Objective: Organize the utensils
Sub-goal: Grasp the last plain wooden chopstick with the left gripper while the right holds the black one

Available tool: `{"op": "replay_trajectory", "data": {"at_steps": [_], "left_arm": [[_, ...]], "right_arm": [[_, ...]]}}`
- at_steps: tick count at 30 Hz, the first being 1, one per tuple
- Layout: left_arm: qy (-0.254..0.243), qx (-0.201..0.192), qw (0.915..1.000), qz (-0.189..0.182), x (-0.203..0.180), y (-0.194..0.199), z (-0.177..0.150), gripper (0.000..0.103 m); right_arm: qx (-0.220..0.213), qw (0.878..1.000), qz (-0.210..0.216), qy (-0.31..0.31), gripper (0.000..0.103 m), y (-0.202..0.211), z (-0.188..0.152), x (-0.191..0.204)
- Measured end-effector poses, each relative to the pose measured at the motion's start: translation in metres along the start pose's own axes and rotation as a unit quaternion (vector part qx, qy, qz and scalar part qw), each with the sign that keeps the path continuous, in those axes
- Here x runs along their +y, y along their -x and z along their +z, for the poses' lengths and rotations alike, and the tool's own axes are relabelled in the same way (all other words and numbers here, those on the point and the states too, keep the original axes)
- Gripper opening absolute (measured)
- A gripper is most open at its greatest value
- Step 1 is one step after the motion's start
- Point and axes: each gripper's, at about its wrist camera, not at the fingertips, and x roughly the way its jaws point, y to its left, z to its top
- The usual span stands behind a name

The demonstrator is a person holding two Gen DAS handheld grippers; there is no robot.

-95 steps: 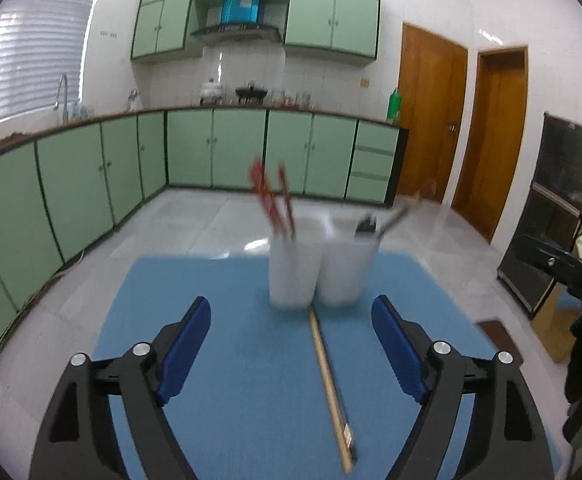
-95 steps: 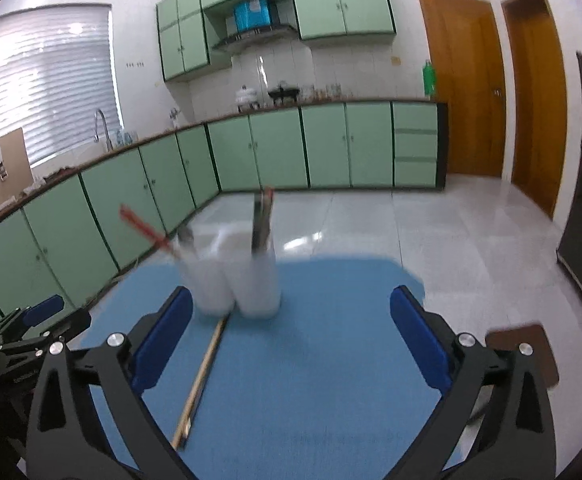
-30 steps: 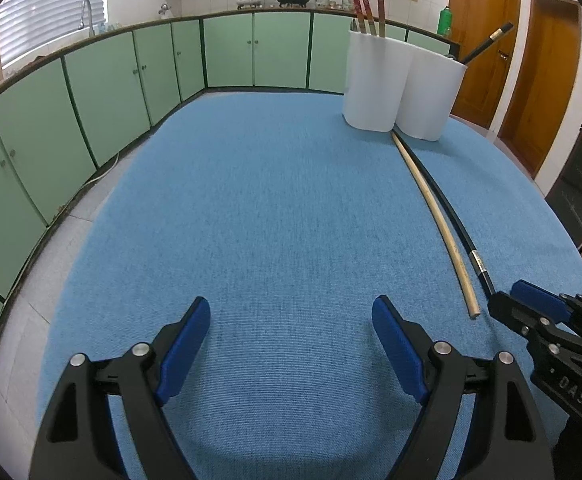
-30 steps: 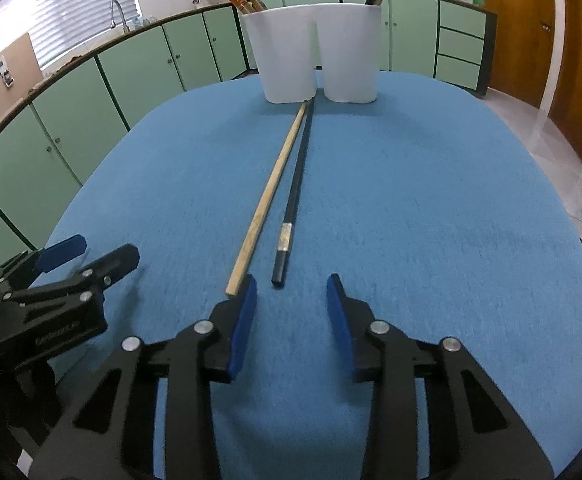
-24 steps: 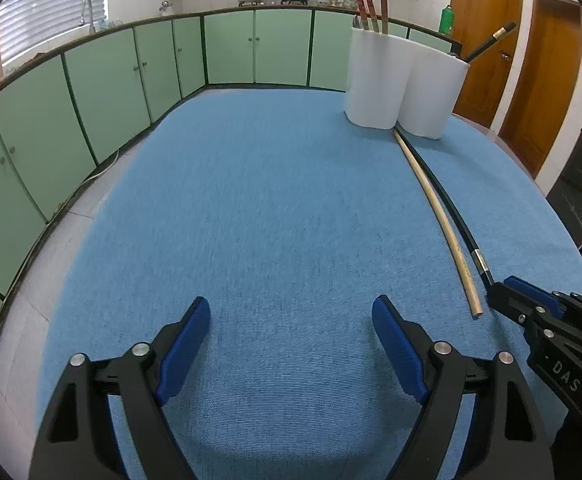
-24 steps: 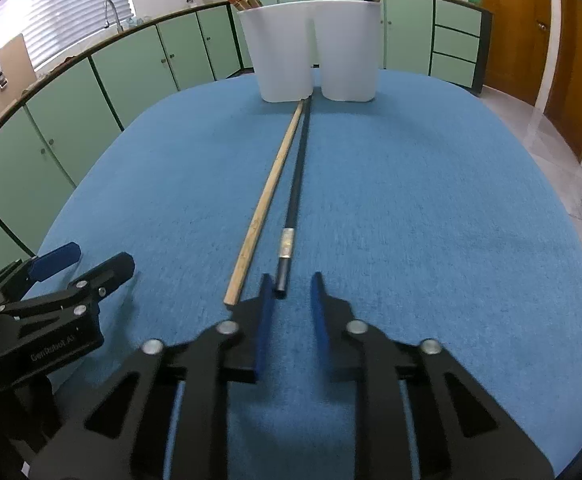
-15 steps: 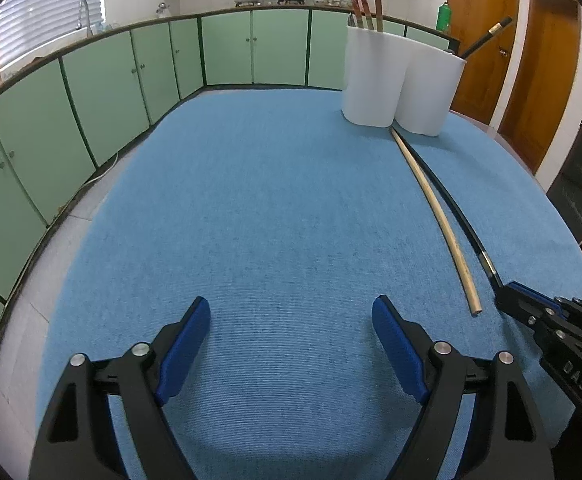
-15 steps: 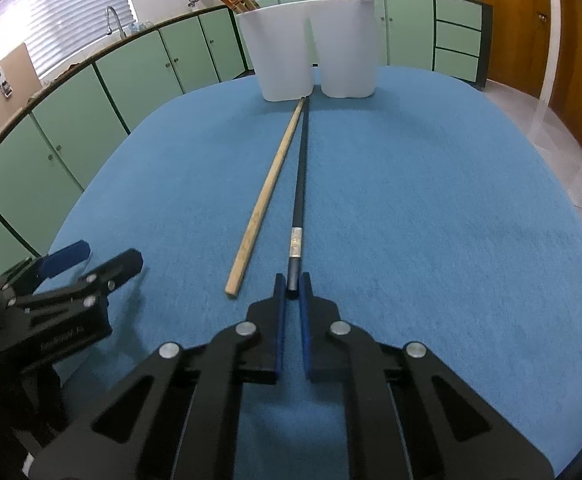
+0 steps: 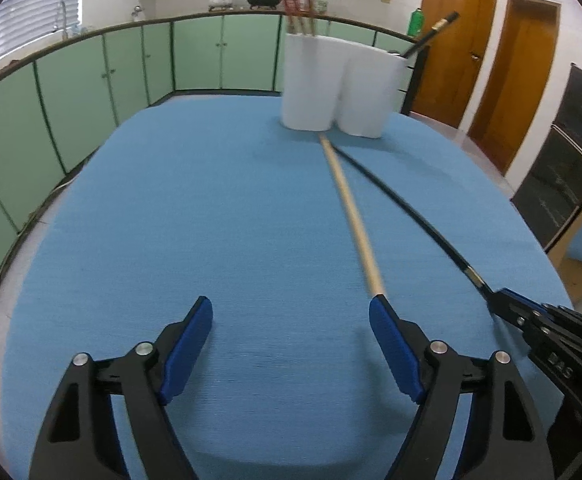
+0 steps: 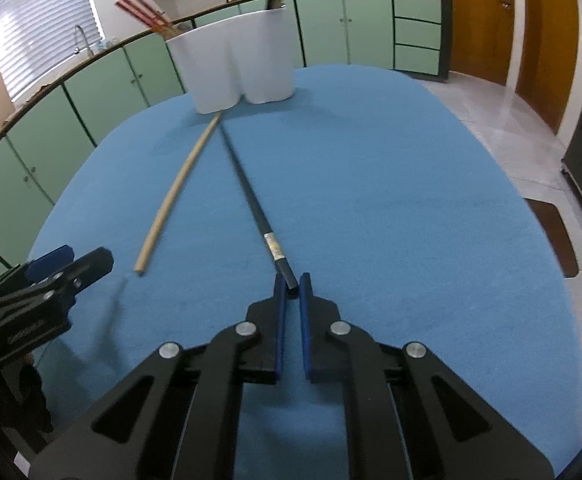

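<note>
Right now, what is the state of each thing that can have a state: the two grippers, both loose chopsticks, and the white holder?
Right gripper: shut on the near end of the black chopstick.
Left gripper: open, holding nothing.
Black chopstick: gripped at one end.
Wooden chopstick: lying flat on the blue cloth, free.
White holder: upright, with red chopsticks in it.

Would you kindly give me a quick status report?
Right gripper shut on black chopstick. Left gripper open, beside wooden chopstick. White holder ahead, path clear.
</note>
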Motion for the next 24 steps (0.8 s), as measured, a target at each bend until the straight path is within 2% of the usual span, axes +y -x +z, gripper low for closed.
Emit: {"op": "replay_trajectory", "data": {"at_steps": [9,12,14,15,17,18,21,24], "left_arm": [[-0.010,0.021,0.9997,-0.002,-0.024,-0.016,0.002,0.068],[-0.015,0.023,0.9996,0.003,-0.028,-0.020,0.005,0.056],[-0.023,0.023,0.9995,0.003,-0.032,-0.021,0.007,0.034],[-0.028,0.022,0.9994,0.000,-0.034,-0.021,0.006,0.030],[-0.033,0.022,0.9992,-0.003,-0.034,-0.021,0.006,0.013],[-0.033,0.021,0.9992,-0.005,-0.034,-0.021,0.006,0.008],[-0.025,0.022,0.9994,-0.010,-0.031,-0.021,0.006,0.007],[-0.016,0.020,0.9997,-0.006,-0.025,-0.015,0.001,0.007]], "right_arm": [[0.002,1.000,0.014,-0.005,0.006,-0.003,0.000,-0.013],[0.003,1.000,0.022,-0.004,0.007,-0.004,0.001,-0.015],[0.003,1.000,0.027,-0.006,0.007,-0.003,0.001,-0.018],[0.003,1.000,0.029,-0.006,0.007,-0.003,0.001,-0.018],[0.004,0.999,0.033,-0.005,0.008,-0.003,0.000,-0.018],[0.004,0.999,0.038,-0.003,0.010,-0.003,0.000,-0.017],[0.005,0.999,0.049,0.007,0.011,-0.001,0.000,-0.014],[0.006,0.998,0.057,0.018,0.017,0.002,-0.001,-0.013]]}}
